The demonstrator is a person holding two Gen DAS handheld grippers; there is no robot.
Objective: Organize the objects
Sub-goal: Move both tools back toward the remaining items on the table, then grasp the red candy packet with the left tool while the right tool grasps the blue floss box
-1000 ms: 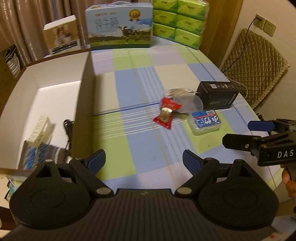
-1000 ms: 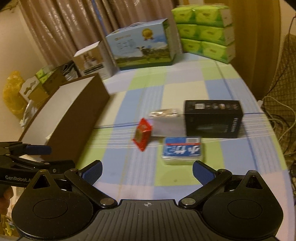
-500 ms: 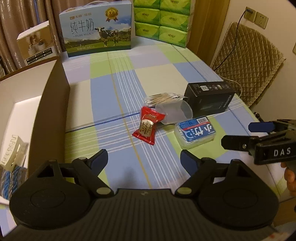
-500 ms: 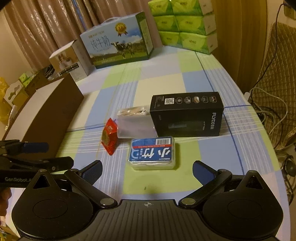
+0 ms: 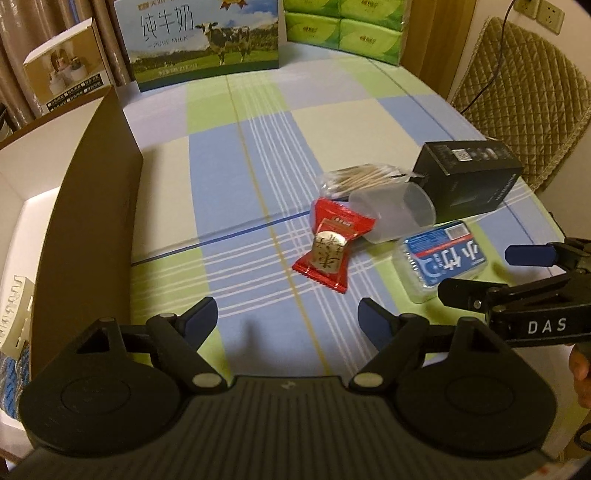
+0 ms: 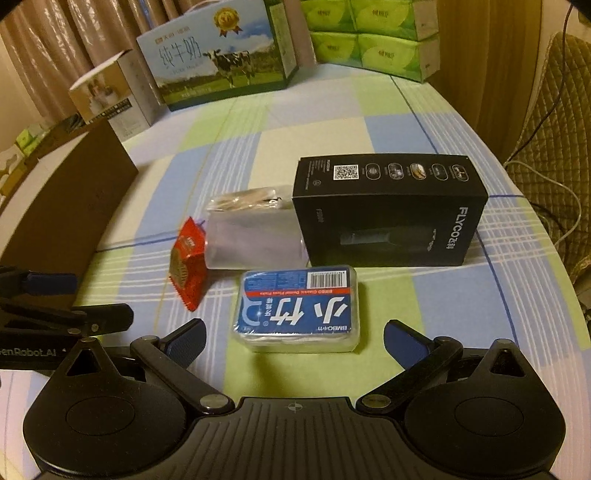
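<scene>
Just ahead of fingers (image 6: pixel 406 341): floss box (image 6: pixel 297 310)

Table: you work at a table (image 5: pixel 258 122) under a checked cloth of blue, green and cream squares with thin white and yellow lines.
Curtains: brownish, shiny curtains (image 6: pixel 74 33) hang behind the table's far edge.
Wall: to your right, a pale wall (image 5: pixel 480 11) carries a socket plate (image 5: pixel 543 9); a dark cord runs down from it.
Chair: a chair with a quilted olive-brown cover (image 5: pixel 517 96) stands just beside the table's right edge; pale cables (image 6: pixel 554 206) lie against it.
Light: you get warm, dim, yellowish indoor light, with soft shadows on the cloth.
</scene>
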